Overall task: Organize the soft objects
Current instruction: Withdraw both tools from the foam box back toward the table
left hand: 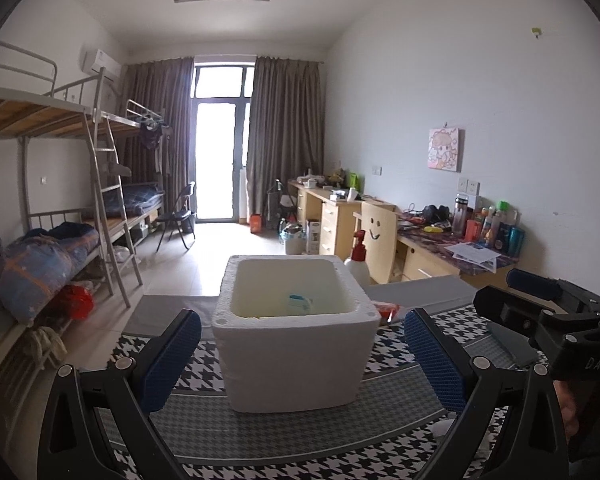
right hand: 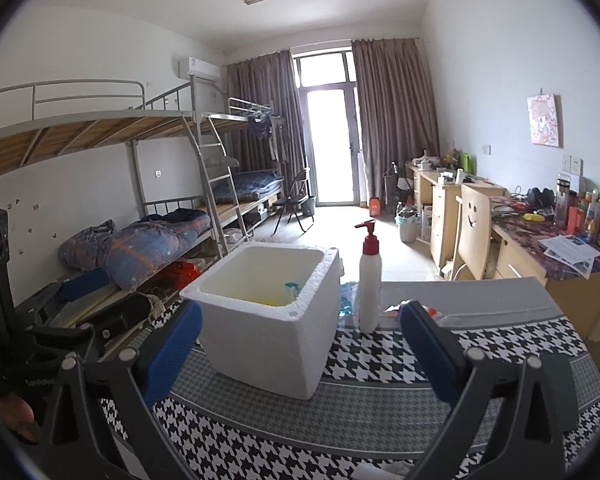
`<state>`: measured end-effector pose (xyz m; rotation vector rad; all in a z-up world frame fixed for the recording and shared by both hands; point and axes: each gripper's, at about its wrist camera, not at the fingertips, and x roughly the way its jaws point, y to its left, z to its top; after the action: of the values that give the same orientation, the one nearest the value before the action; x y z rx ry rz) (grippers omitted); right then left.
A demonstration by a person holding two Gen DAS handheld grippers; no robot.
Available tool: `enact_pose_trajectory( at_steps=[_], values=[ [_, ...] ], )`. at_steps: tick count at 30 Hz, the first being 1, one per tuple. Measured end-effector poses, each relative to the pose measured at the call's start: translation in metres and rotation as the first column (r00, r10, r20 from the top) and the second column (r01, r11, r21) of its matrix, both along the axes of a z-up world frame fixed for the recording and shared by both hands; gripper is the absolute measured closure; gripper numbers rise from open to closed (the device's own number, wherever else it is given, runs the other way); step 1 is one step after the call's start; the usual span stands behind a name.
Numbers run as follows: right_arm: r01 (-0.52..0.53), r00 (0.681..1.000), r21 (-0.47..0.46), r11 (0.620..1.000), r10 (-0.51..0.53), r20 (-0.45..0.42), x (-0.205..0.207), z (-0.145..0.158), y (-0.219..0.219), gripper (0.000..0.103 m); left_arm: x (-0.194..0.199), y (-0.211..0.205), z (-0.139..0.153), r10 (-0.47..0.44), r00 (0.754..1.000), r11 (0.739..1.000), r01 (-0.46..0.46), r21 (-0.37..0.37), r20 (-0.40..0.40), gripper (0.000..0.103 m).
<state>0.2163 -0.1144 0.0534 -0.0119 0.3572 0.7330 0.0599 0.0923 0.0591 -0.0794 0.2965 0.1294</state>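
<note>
Left wrist view: left gripper [left hand: 302, 354] and right gripper [right hand: 300, 350] both gape empty; swinging in, either could shove the light foam box [left hand: 296, 344].

left wrist: faces foam box [left hand: 296, 332] head-on, near | right wrist: from its right | shared: box, room beyond

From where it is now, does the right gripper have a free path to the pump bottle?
Probably yes. The right gripper is open with nothing between its fingers, and the pump bottle stands upright just ahead, beside the foam box, with bare patterned cloth in between.
</note>
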Motion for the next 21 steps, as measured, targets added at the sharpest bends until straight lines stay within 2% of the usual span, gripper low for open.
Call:
enact_pose_trajectory(
  at_steps=[21],
  values=[
    [0.045,0.999,-0.007,0.999,-0.044,0.014,-0.019,-0.017,-0.026,0.002,-0.010,-0.029,-0.019,-0.071,0.997,0.997,0.071,-0.013,0.008,0.001]
  ],
)
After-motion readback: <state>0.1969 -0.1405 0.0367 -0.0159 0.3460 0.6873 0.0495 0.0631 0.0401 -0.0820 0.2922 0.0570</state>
